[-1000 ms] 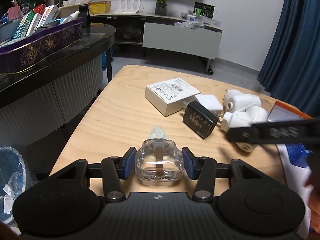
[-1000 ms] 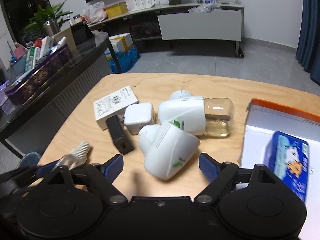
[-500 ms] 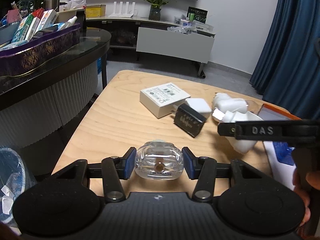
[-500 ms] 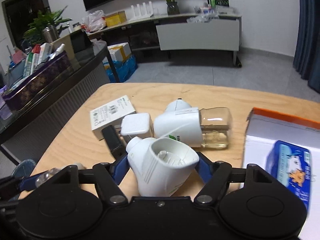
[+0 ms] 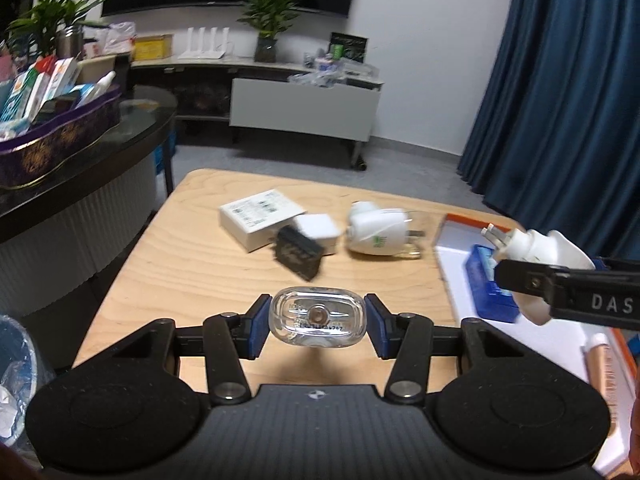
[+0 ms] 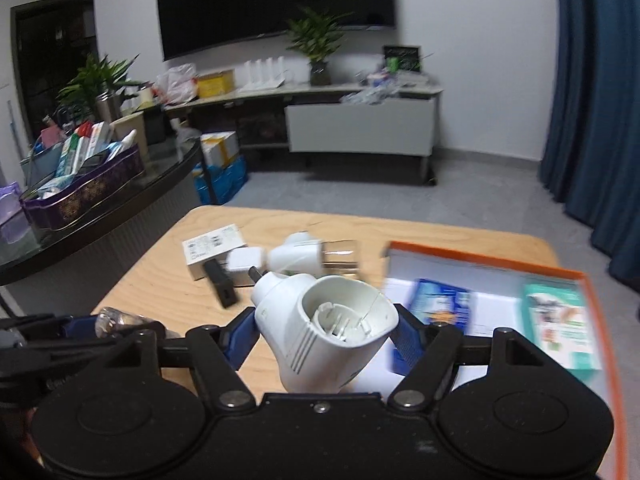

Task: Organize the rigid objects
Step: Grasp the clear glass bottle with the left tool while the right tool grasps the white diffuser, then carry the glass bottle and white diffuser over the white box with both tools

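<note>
Left tongs (image 5: 318, 322) pinch clear bottle (image 5: 318, 317) above counter (image 5: 200, 276); right tongs (image 6: 324, 330) pinch white plug-in holder (image 6: 320, 328) above counter edge; farther: black charger (image 5: 299, 252), white charger (image 5: 318, 229), white box (image 5: 260, 218), orange tray (image 6: 500, 276)

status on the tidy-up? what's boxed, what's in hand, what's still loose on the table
Boxed: blue pack and teal pack lie in the orange-rimmed box. In hand: left gripper clamps a clear bottle; right gripper clamps a white plug-in unit. Left: white carton, white charger, black adapter, second plug-in unit.
</note>
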The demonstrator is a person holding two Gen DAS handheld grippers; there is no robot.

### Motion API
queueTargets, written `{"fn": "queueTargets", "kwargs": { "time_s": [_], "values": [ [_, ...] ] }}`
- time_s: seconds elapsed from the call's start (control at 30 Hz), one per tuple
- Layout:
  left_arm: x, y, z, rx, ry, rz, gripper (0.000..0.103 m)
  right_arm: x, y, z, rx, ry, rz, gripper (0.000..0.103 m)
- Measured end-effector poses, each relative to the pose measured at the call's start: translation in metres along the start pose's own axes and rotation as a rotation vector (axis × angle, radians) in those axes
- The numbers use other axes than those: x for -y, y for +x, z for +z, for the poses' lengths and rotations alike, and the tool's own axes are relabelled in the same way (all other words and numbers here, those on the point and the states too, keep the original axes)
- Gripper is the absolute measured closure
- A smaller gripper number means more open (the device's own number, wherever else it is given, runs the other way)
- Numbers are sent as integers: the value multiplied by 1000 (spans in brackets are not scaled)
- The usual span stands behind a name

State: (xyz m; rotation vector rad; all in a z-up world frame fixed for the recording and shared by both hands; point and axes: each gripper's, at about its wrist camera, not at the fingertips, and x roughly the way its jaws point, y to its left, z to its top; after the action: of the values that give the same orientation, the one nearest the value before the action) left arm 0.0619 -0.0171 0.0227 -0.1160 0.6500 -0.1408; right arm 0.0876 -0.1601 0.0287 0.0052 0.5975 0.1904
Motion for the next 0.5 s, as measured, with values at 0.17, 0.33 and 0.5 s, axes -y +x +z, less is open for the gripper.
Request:
{"fn": "queueTargets", "kwargs": {
  "time_s": [0.17, 0.33, 0.5],
  "values": [
    [29, -9, 2, 17, 42, -64, 54, 30, -32, -12, 22, 44, -87, 19],
    [65, -11, 4, 26, 88, -136, 54, 63, -60, -23, 45, 104, -168, 19],
    [100, -5, 5, 20, 124, -204, 54, 93, -80, -33, 69, 153, -236, 19]
  ]
}}
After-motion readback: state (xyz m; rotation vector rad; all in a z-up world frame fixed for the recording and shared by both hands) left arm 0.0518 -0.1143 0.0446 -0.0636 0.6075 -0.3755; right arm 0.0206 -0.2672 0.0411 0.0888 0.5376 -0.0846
